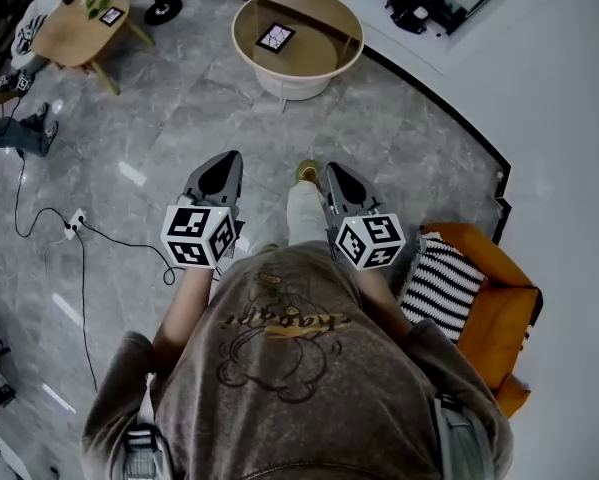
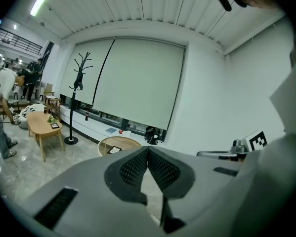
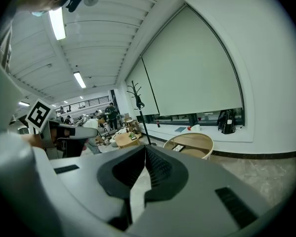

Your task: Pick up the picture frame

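Note:
A small dark picture frame lies flat on the round wooden side table at the top of the head view; it also shows as a picture frame and as a picture frame in the gripper views, far ahead of the jaws. My left gripper and my right gripper are held side by side in front of the person's chest, both pointing toward the table. Both are shut with nothing between their jaws and well short of the table.
An orange armchair with a striped cushion stands close at the right. A second low wooden table with another small frame is at the top left, near a coat stand base. A cable runs across the marble floor.

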`<control>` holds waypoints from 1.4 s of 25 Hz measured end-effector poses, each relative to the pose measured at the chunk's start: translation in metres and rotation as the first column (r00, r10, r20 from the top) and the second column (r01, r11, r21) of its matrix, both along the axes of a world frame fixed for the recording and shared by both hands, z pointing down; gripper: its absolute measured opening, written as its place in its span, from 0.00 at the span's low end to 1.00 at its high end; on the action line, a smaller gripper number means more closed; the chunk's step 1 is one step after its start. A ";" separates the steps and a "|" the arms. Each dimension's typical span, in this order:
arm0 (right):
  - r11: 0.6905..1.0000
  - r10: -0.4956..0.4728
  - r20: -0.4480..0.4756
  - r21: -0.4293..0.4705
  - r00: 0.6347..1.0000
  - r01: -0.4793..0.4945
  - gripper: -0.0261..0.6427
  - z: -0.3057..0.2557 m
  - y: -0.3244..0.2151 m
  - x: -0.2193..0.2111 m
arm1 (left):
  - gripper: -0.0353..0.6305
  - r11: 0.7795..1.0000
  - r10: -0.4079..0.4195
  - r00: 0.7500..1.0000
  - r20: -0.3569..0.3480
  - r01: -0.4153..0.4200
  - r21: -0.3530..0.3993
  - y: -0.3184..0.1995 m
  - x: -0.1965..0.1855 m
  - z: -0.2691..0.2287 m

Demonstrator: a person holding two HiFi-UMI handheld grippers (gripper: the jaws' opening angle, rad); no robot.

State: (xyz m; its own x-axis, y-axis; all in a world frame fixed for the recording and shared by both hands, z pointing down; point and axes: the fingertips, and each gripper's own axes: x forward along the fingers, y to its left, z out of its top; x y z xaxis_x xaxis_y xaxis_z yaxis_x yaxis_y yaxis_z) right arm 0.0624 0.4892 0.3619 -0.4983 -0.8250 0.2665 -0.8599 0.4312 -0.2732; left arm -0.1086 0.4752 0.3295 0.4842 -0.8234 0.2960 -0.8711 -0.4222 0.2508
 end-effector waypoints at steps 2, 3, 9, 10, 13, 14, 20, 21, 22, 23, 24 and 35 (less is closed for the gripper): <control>1.000 -0.003 0.001 -0.006 1.000 0.003 0.07 0.003 -0.008 -0.001 | 0.08 1.000 -0.002 1.000 -0.007 0.002 -0.001 -0.007 0.000 0.000; 1.000 -0.005 0.002 -0.007 1.000 0.005 0.07 0.003 -0.012 -0.002 | 0.08 1.000 -0.005 1.000 -0.012 0.005 -0.001 -0.011 -0.001 0.000; 1.000 -0.018 -0.002 -0.001 1.000 0.018 0.07 0.006 -0.036 -0.003 | 0.08 1.000 -0.010 1.000 -0.017 0.010 0.009 -0.033 -0.001 0.002; 1.000 -0.018 -0.002 -0.002 1.000 0.018 0.07 0.007 -0.039 -0.003 | 0.08 1.000 -0.011 1.000 -0.017 0.011 0.007 -0.037 -0.001 0.004; 1.000 -0.018 -0.004 -0.008 1.000 0.018 0.07 0.011 -0.051 -0.001 | 0.08 1.000 -0.012 1.000 -0.025 0.012 0.000 -0.050 0.000 0.007; 1.000 -0.017 -0.004 -0.010 1.000 0.017 0.07 0.011 -0.057 -0.001 | 0.08 1.000 -0.010 1.000 -0.025 0.010 -0.001 -0.055 0.001 0.008; 1.000 -0.020 -0.010 -0.012 1.000 0.019 0.07 0.015 -0.089 0.002 | 0.08 1.000 -0.002 1.000 -0.019 0.002 -0.006 -0.087 0.006 0.011; 1.000 -0.021 -0.010 -0.014 1.000 0.021 0.07 0.014 -0.095 0.002 | 0.08 1.000 -0.001 1.000 -0.017 0.001 -0.008 -0.092 0.006 0.011; 1.000 -0.022 -0.008 -0.016 1.000 0.021 0.07 0.013 -0.101 0.002 | 0.08 1.000 0.000 1.000 -0.014 0.000 -0.010 -0.098 0.007 0.010; 1.000 -0.022 -0.004 -0.016 1.000 0.022 0.07 0.012 -0.108 0.002 | 0.08 1.000 0.001 1.000 -0.010 -0.001 -0.010 -0.104 0.007 0.008; 1.000 -0.022 -0.002 -0.015 1.000 0.022 0.07 0.010 -0.115 0.002 | 0.08 1.000 0.001 1.000 -0.008 -0.001 -0.011 -0.110 0.006 0.007; 0.999 -0.039 0.015 -0.032 0.999 0.039 0.07 -0.001 -0.185 0.015 | 0.08 1.000 -0.010 1.000 -0.001 0.010 -0.028 -0.180 0.023 -0.007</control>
State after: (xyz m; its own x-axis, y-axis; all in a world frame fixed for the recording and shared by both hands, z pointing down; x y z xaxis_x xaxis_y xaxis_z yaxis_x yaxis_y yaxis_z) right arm 0.0773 0.3040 0.3611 -0.5340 -0.7959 0.2852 -0.8384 0.4552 -0.2997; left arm -0.0857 0.2948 0.3222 0.4765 -0.8197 0.3179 -0.8749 -0.4063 0.2637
